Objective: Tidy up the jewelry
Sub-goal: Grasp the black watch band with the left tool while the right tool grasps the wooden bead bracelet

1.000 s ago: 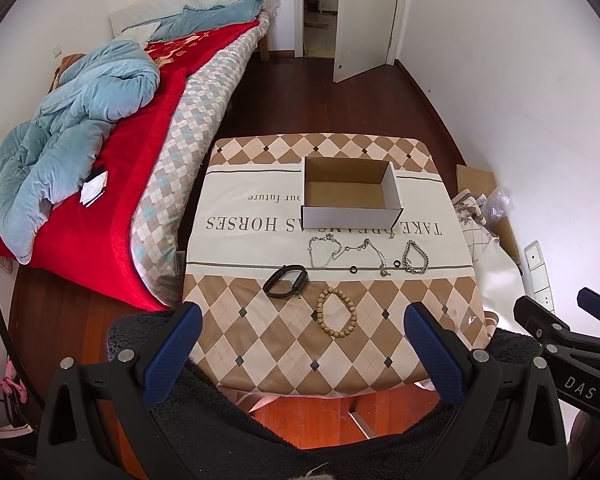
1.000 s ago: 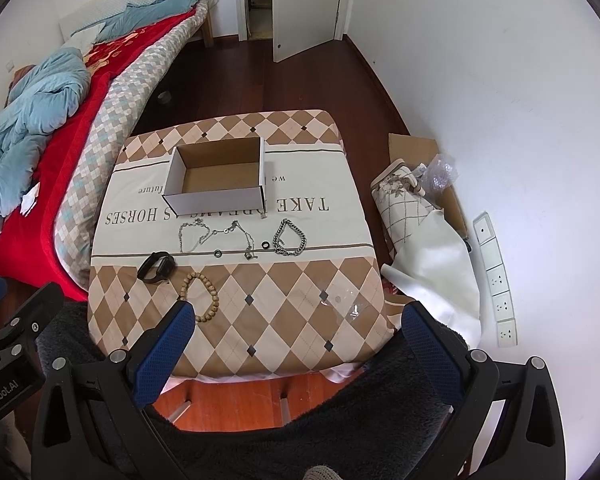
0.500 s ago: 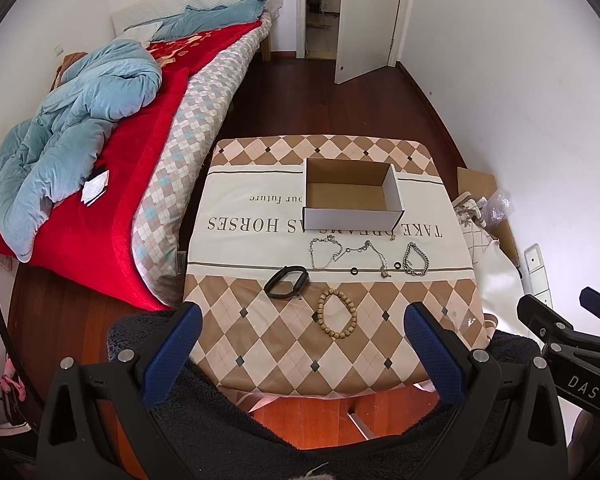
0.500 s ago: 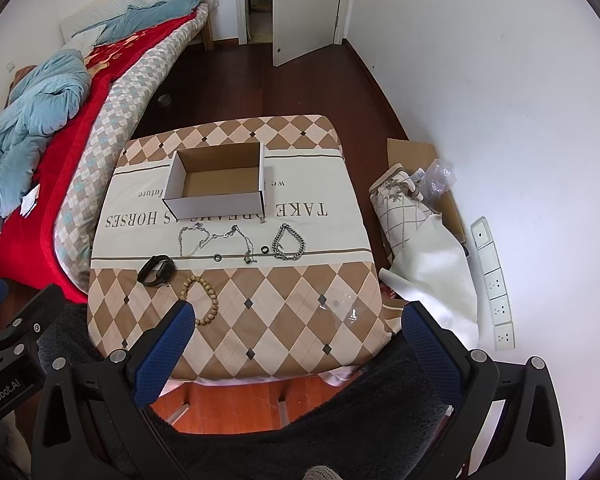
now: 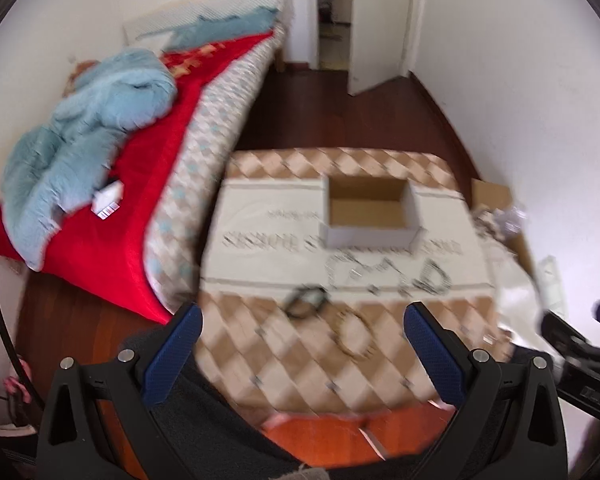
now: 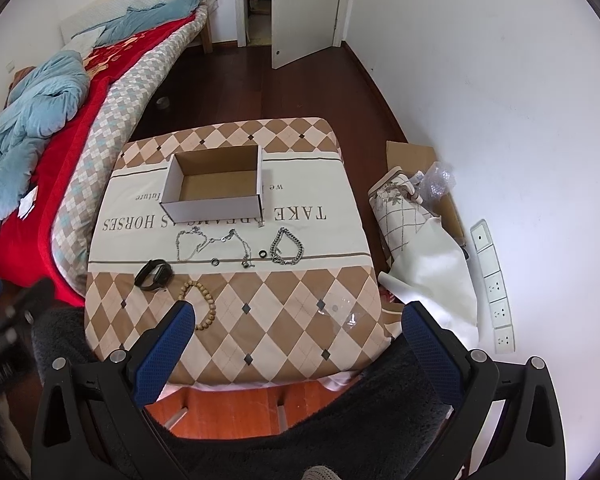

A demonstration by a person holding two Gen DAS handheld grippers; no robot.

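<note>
Both tools released, fingers spread wide, nothing between them. Left tool (image 5: 300, 344) and right tool (image 6: 298, 340) hang above the near edge of the worktop (image 6: 300, 320), clear of all jewelry. Left wrist view is motion-blurred; right wrist view is sharp.

Worktop has a checkered cloth with a printed cream band. Open cardboard box (image 6: 214, 186) sits ahead of the right tool, far side of the band, interior bare as far as visible.

Jewelry lies loose in a row between box and tools, none in the box:
- thin silver necklace (image 6: 208, 240) just in front of the box, ahead-left of the right tool
- chunky silver chain bracelet (image 6: 286, 246) to the right of the necklace, apart from it
- two small black rings (image 6: 263, 254), one between necklace and chain, the other near the necklace's lower loop
- black band (image 6: 154, 275) further left, nearer the tools
- wooden bead bracelet (image 6: 202, 304) nearest, just beside the right tool's left fingertip (image 6: 178, 320) in the picture, partly hidden by it

In the left wrist view the bead bracelet (image 5: 352, 332) and black band (image 5: 306, 300) sit between that tool's fingers, ahead of them, box (image 5: 370, 216) beyond.

Bed (image 6: 112, 80) with red cover and blue duvet to the left of the worktop. Power strip (image 6: 494, 284) on the floor to the right.
</note>
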